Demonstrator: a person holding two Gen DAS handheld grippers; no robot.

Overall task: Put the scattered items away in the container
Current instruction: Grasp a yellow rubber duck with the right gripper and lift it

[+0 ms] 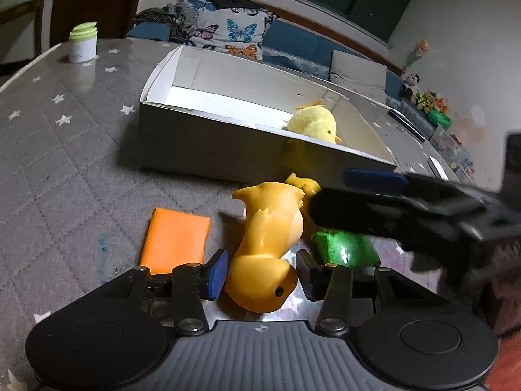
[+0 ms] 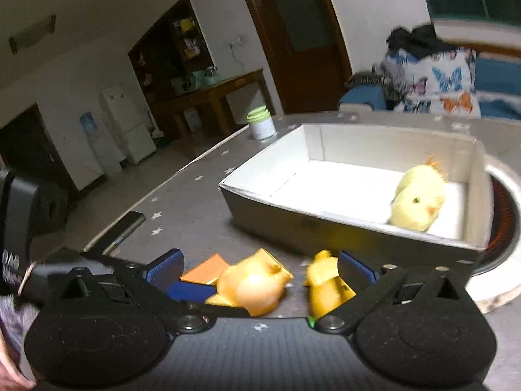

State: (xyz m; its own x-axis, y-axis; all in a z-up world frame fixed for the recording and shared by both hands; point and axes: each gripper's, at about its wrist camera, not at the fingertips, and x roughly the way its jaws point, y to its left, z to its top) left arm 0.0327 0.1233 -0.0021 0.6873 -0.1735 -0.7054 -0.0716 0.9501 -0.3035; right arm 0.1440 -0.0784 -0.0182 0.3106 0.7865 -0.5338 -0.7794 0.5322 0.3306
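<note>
An orange rubber animal toy (image 1: 267, 247) lies on the grey star-patterned table between the open blue pads of my left gripper (image 1: 260, 272). An orange flat block (image 1: 176, 241) lies left of it, a green wrapped item (image 1: 345, 249) right of it, and a small yellow toy (image 1: 301, 184) behind it. My right gripper (image 2: 260, 268) is open, reaching in from the right above the green item; the orange toy (image 2: 254, 288) and the small yellow toy (image 2: 325, 282) show between its pads. A yellow plush chick (image 1: 314, 123) (image 2: 418, 200) lies inside the white open box (image 1: 208, 104) (image 2: 293, 195).
A white jar with a green lid (image 1: 83, 44) (image 2: 260, 123) stands at the table's far corner. A sofa with a butterfly cushion (image 1: 228, 32) is behind the table. A round white-rimmed object (image 2: 501, 228) sits right of the box. A dark flat item (image 2: 120, 228) lies at the left table edge.
</note>
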